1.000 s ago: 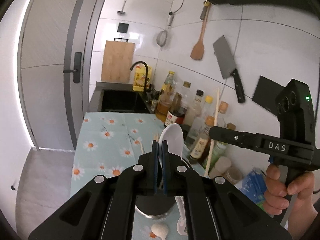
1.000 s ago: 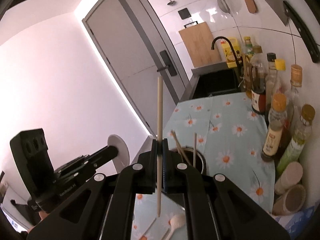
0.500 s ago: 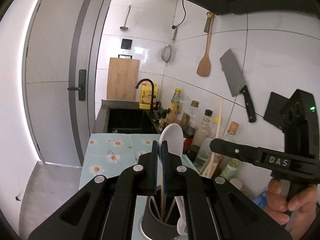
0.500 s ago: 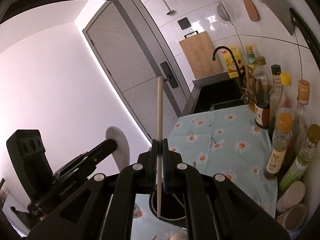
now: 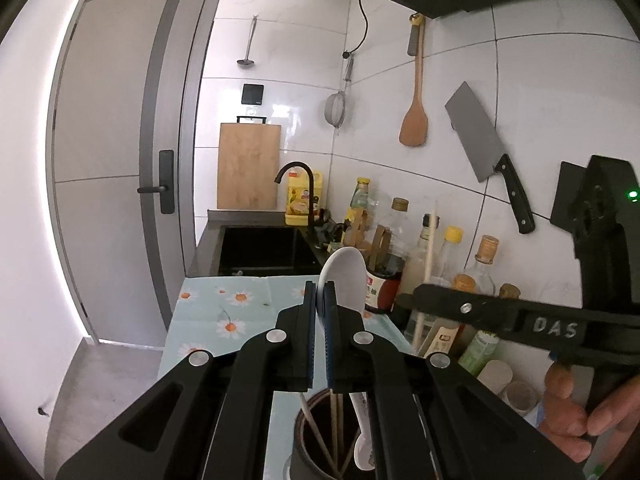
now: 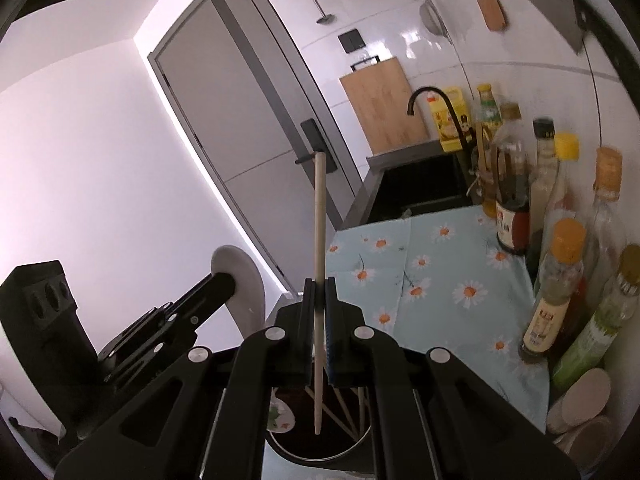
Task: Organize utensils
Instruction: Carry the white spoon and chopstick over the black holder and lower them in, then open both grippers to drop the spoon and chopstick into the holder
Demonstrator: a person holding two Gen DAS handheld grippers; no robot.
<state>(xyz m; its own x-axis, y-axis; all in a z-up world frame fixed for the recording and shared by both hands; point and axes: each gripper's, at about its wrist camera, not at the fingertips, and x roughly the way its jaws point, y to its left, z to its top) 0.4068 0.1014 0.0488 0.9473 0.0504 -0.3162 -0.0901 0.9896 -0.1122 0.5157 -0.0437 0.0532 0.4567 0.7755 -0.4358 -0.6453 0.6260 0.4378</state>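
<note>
Under left gripper point(image 5: 320, 300) | holder point(image 5: 316, 440) rim hidden | spoon point(image 5: 346, 276) handle cut off

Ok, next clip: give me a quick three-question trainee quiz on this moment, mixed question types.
1. True or false: the left gripper is shut on a white spoon.
2. What does the right gripper hold? A) a fork B) a wooden chopstick C) a knife
3. Fill in: the lower tip of the chopstick hangs over the dark utensil ____, which already contains other chopsticks.

Key:
1. True; the spoon's bowl stands up above the closed jaws.
2. B; it is clamped upright between the closed jaws.
3. holder
</note>
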